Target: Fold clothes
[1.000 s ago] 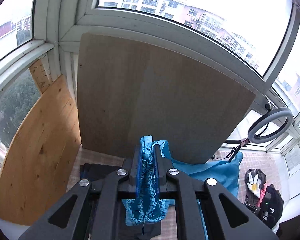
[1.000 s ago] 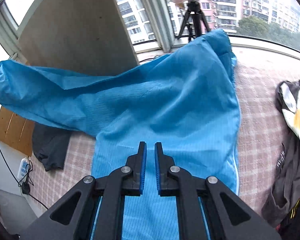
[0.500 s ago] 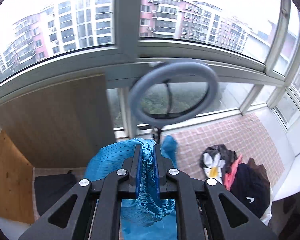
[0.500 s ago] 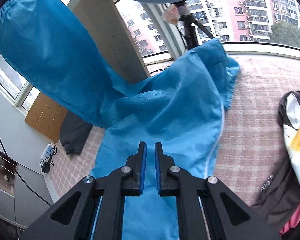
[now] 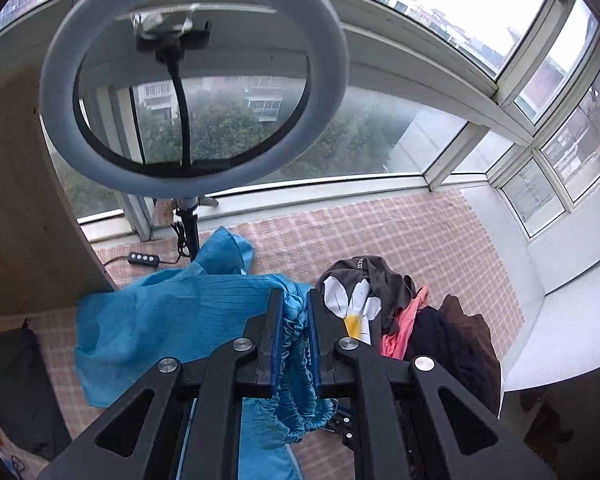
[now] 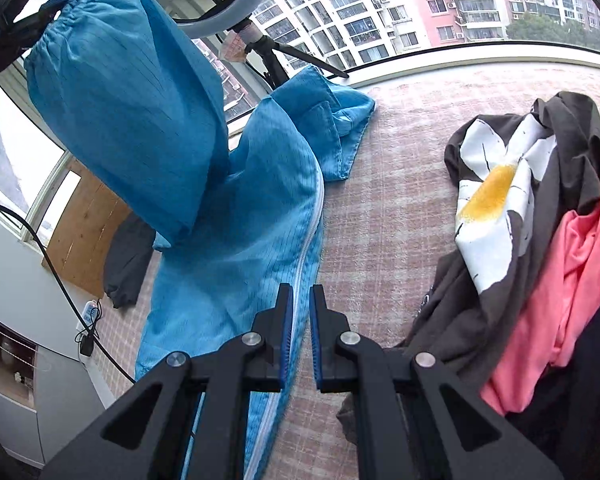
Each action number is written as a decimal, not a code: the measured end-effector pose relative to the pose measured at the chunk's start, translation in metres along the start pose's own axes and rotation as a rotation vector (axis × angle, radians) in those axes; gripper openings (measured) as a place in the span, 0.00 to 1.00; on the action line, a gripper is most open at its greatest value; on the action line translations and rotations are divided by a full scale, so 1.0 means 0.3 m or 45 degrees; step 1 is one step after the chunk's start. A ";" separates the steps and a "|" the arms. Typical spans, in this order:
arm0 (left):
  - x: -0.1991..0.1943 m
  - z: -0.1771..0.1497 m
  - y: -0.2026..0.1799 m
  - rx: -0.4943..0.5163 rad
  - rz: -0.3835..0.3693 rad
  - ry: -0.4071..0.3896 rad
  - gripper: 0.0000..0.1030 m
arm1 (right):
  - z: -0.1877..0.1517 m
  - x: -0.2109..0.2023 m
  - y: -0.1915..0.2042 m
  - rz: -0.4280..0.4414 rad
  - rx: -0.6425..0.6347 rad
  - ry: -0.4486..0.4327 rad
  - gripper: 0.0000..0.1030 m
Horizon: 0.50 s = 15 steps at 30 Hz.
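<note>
The left tongs [image 5: 294,320] clench the cuff [image 5: 296,344] of the blue jacket [image 6: 236,216], sleeve lifted; the right tongs [image 6: 299,312] sit nearly shut on nothing, just over its zip [image 6: 308,240]; the body runs lengthwise away along the mat [image 6: 400,200]; a clothes pile [image 6: 540,240] lies right, a ring light [image 5: 192,80] beyond.

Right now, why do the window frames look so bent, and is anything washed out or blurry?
Left wrist view: the fisheye lens bows the window frames; the sky is blown out white; the close ring light looks slightly soft. Right wrist view: the sill curves, daylight is flat with only faint shadows, and the blue garment and the right tool are sharp.
</note>
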<state>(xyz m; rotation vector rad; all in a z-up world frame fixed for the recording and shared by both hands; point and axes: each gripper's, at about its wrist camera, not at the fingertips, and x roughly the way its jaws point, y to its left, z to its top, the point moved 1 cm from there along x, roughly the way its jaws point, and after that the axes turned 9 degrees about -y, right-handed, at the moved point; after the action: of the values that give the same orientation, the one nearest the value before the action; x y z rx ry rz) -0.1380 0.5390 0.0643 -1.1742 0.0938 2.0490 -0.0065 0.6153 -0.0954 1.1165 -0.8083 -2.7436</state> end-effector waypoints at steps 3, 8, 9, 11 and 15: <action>0.114 -0.085 0.011 0.024 -0.017 0.205 0.16 | -0.012 0.012 0.001 0.019 0.005 0.017 0.08; 0.055 -0.176 0.047 0.059 -0.029 0.201 0.16 | -0.027 -0.033 0.012 0.081 0.036 0.017 0.09; 0.010 -0.189 0.056 0.089 -0.026 0.168 0.16 | -0.031 -0.053 0.016 0.092 0.039 0.012 0.09; -0.100 -0.232 0.107 0.106 -0.003 0.099 0.19 | -0.051 -0.105 0.034 0.109 0.029 0.014 0.10; -0.293 -0.404 0.268 0.083 0.038 0.033 0.22 | -0.145 -0.221 0.080 0.128 -0.003 0.046 0.29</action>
<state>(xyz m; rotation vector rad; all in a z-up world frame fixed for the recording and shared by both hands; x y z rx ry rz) -0.0781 0.3818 0.0387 -1.1654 0.1902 2.0417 0.0682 0.5924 -0.0677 1.0902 -0.8325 -2.6343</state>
